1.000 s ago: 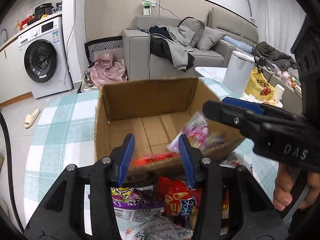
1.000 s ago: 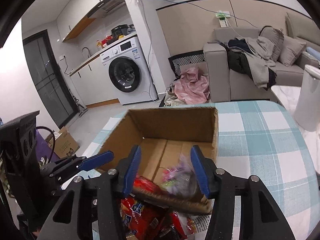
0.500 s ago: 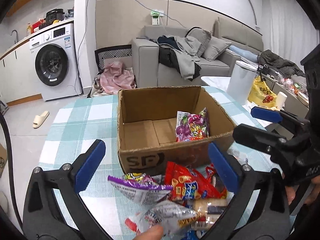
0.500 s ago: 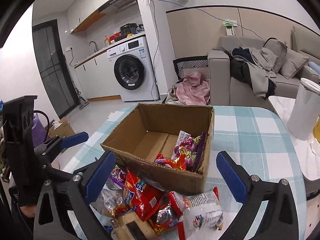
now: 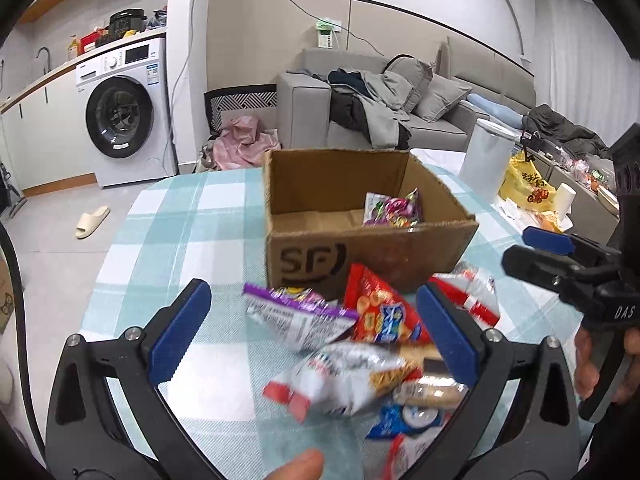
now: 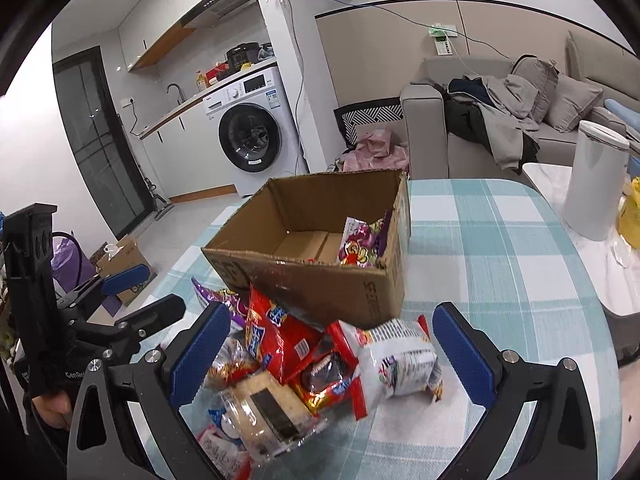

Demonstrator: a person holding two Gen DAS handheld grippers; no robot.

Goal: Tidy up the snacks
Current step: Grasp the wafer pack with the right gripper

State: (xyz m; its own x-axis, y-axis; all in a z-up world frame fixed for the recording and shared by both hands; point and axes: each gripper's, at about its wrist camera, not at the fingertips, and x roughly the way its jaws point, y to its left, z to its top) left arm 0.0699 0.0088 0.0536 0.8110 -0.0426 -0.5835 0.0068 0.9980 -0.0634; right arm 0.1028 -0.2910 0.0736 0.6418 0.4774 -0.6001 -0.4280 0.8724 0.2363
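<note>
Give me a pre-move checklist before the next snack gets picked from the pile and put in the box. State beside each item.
1. Left gripper open and empty: ok.
2. Right gripper open and empty: ok.
3. Cardboard box upright, top open: ok.
4. Room left in the box: ok; only a purple packet shows at its right wall, and something red by the near wall in the right wrist view.
5. Pile reachable: ok; red packet and white packet lie on the tablecloth before the box.
6. Packets overlap, so a single clean pick: cannot tell.
</note>
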